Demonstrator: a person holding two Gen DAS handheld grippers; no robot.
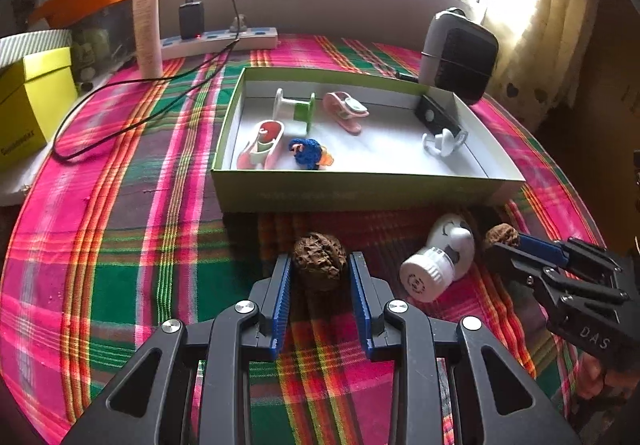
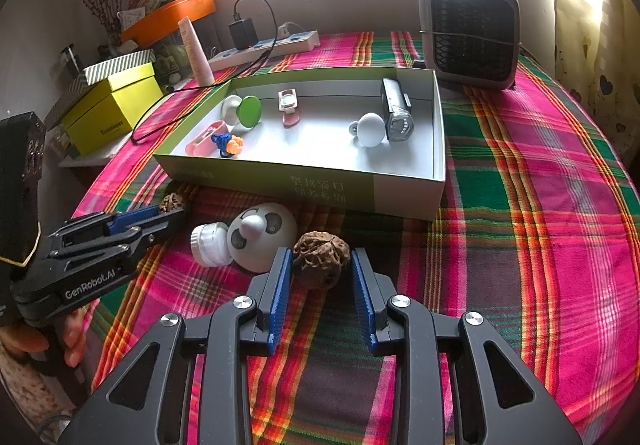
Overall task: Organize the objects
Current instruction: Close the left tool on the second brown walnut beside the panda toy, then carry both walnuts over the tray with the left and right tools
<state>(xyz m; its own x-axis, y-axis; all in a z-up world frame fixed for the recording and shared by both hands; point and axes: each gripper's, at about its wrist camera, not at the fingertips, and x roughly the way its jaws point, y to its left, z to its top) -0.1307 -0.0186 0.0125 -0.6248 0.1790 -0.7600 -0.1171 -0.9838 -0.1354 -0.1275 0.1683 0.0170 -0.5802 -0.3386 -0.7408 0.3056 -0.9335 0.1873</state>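
Two walnuts, one per tool, at the pick-up step of tidying loose items into the open green box (image 1: 360,191) on the plaid-covered counter (image 1: 120,245). The left tool (image 1: 320,273) has its blue pads narrowed against the sides of the left walnut (image 1: 318,265); the right tool (image 2: 320,269) likewise clasps the right walnut (image 2: 320,265). Both nuts sit low, at or just above the cloth in front of the box's near wall; whether they are lifted cannot be told. Between the tools lies one white panda-faced bulb (image 2: 256,237), not yet gathered. Inside the box are six items: a green-and-white spool, two pink clips, a blue-and-orange knitted toy, a white hook and a black-and-grey lamp (image 2: 396,113). The next move, by judgement, calls for raising each walnut clear of the box wall and releasing it within.
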